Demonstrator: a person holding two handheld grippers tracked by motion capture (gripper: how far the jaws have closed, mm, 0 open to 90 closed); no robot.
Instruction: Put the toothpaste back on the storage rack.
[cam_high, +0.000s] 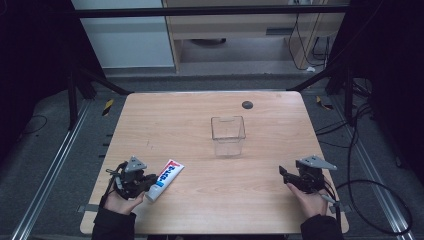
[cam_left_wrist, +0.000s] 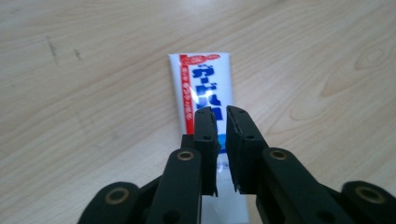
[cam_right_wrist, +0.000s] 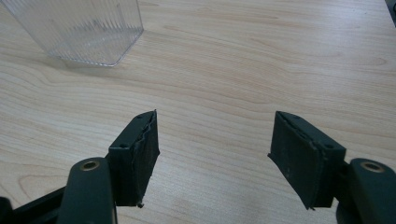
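Left gripper view: claw over the tube

The left claw (cam_left_wrist: 221, 116) hangs above the cap half of the white, red and blue toothpaste tube (cam_left_wrist: 204, 84), jaws narrowly parted, pinching nothing. The tube lies flat on the pale wooden worktop (cam_left_wrist: 317, 51).

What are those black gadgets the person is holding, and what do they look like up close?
Each hand holds a black two-jaw gripper: the left gripper and right gripper. Both carry a grey three-cornered plate on top and trail a dark cable. The jaws are black bars with brass-coloured pivot rivets and flat, worn pads. The sleeves are dark.
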